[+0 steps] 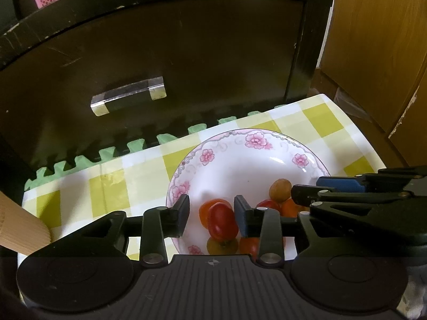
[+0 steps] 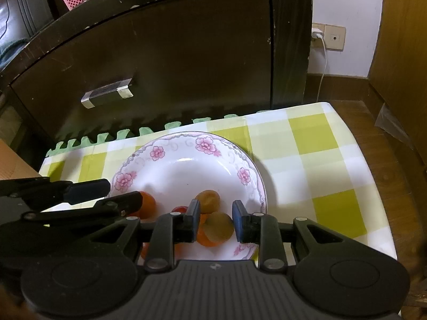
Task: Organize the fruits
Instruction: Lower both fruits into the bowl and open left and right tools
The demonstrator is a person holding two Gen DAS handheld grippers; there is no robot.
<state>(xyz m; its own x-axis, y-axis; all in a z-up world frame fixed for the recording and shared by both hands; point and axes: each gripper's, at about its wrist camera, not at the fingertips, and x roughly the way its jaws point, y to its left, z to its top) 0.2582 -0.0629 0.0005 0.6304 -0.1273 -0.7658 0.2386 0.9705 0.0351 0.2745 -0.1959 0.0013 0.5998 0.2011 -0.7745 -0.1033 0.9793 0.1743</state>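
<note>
Plate (image 1: pixel 269 138): floral rim, on the checked cloth (image 2: pixel 315 133), holding small tomatoes, red, orange and yellow-brown.
Left gripper (image 1: pixel 212 214): jaws parted, straddling a red tomato (image 1: pixel 221 221), not visibly pinching it.
Right gripper (image 2: pixel 216 218): jaws parted around a yellow-brown tomato (image 2: pixel 220 226), likewise unclamped.
Step, as you likely stand: picking.
Next: close gently on each fruit; they are round and may roll.
</note>
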